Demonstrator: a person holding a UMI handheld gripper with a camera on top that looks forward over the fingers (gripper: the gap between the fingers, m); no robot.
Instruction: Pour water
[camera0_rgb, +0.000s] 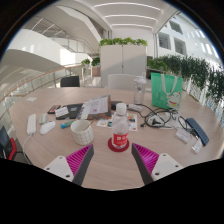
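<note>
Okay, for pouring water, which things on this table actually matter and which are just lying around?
For the job:
- water bottle with a red cap, standing just ahead of the open tool
- white cup, beside the bottle

Just lying about:
- open book
- green bag
- tangle of cables
- small white devices near the table's edge

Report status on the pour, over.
Claw open, holding nothing. Water bottle upright on the table, just ahead, between the fingers, cap on. White mug beside it. Approach clear.
</note>
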